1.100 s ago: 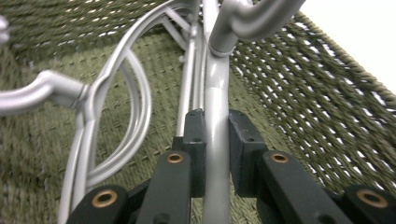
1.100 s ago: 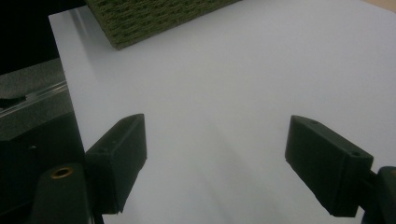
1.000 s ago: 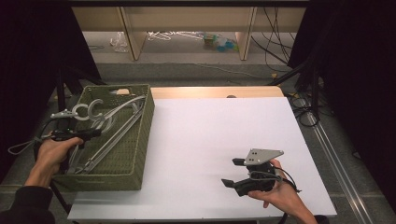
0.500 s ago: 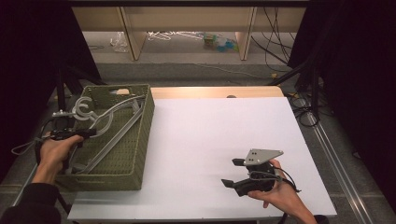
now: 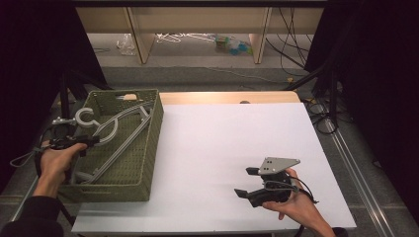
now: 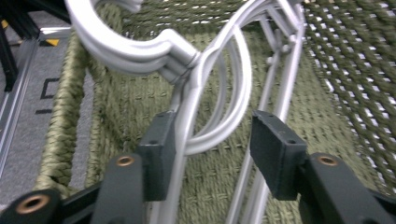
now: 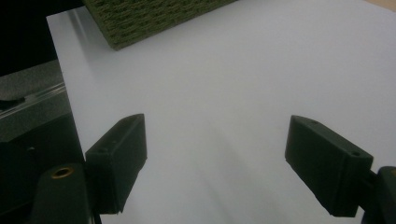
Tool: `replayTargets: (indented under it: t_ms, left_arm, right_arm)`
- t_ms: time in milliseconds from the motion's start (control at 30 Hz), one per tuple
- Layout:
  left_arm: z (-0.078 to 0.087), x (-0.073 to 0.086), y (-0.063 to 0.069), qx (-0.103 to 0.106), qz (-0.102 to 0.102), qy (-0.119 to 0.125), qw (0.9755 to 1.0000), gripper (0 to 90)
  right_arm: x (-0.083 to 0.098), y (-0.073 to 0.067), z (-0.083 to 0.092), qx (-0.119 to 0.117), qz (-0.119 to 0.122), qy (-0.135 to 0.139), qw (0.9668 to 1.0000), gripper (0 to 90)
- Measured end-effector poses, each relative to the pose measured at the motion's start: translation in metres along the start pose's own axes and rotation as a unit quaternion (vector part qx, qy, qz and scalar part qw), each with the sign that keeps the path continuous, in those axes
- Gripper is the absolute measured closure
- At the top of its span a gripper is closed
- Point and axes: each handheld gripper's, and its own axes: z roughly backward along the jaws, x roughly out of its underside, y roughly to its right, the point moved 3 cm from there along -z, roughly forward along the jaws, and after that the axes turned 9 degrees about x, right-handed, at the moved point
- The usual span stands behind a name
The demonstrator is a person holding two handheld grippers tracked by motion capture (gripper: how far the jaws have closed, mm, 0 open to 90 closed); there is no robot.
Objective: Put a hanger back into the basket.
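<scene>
Several grey plastic hangers [image 5: 116,131] lie stacked in an olive woven basket [image 5: 150,143] on the table's left side. Their hooks stick out over its left rim. My left gripper [image 5: 89,142] reaches in over that rim. In the left gripper view its jaws [image 6: 212,149] have just been opening and stand apart around the hangers' neck [image 6: 187,60]. The left pad touches a hanger arm and the right pad is clear of it. My right gripper [image 5: 244,181] rests low over the white tabletop near the front right, open [image 7: 219,158] with nothing between the jaws.
The white table top [image 5: 237,133] stretches between the basket and the right hand. The basket's corner [image 7: 149,18] shows at the far end of the right gripper view. Shelving and cables stand beyond the table's far edge.
The basket and hangers have shifted slightly under the left hand. Both hands have stayed in place.
</scene>
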Motion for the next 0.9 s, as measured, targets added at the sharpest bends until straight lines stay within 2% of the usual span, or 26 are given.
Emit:
replayTargets:
  t_ms: [100, 167, 200, 233, 300, 333, 467, 533, 667, 733, 767, 900]
  left_arm:
    - [0.005, -0.002, 0.006, 0.012, -0.009, 0.015, 0.9998, 46.8]
    - [0.008, -0.003, 0.012, 0.012, -0.022, 0.02, 0.9995, 43.2]
    - [0.01, -0.003, 0.016, 0.018, -0.032, 0.027, 0.999, 41.9]
    - [0.01, -0.003, 0.021, 0.026, -0.026, 0.043, 0.9984, 40.7]
    - [0.014, -0.003, 0.029, 0.039, -0.037, 0.052, 0.9972, 39.9]
    - [0.017, -0.003, 0.036, 0.049, -0.04, 0.067, 0.9958, 39.1]
    - [0.023, -0.001, 0.05, 0.064, -0.05, 0.085, 0.993, 34.3]
    - [0.027, -0.002, 0.06, 0.073, -0.063, 0.09, 0.9913, 32.4]
    - [0.04, -0.004, 0.076, 0.089, -0.088, 0.113, 0.9856, 30.3]
    - [0.047, -0.004, 0.083, 0.088, -0.103, 0.117, 0.9838, 29.2]
    - [0.051, -0.002, 0.087, 0.096, -0.108, 0.119, 0.9823, 29.0]
    - [0.062, 0.003, 0.104, 0.105, -0.13, 0.12, 0.9787, 28.2]
  right_arm:
    - [0.0, 0.0, 0.0, 0.0, 0.0, 0.001, 1.0, 21.7]
    - [0.0, 0.0, -0.001, 0.001, 0.001, 0.001, 1.0, 21.8]
    - [0.0, 0.0, -0.001, 0.001, 0.0, 0.0, 1.0, 21.8]
    - [0.001, -0.001, -0.002, 0.003, -0.002, 0.0, 1.0, 21.8]
    - [0.001, 0.0, -0.003, 0.001, -0.001, -0.001, 1.0, 21.8]
    - [0.002, 0.0, -0.003, 0.002, -0.002, -0.001, 1.0, 21.8]
    - [0.001, 0.0, -0.003, 0.005, -0.006, 0.003, 1.0, 21.7]
    - [0.002, 0.0, -0.004, 0.008, -0.006, 0.006, 0.9999, 21.7]
    - [0.002, 0.001, -0.004, 0.012, -0.01, 0.01, 0.9998, 21.4]
    - [0.002, 0.002, -0.004, 0.016, -0.014, 0.014, 0.9997, 21.2]
    - [0.002, 0.002, -0.004, 0.018, -0.015, 0.015, 0.9996, 21.2]
    - [0.002, 0.002, -0.005, 0.014, -0.012, 0.015, 0.9997, 21.2]
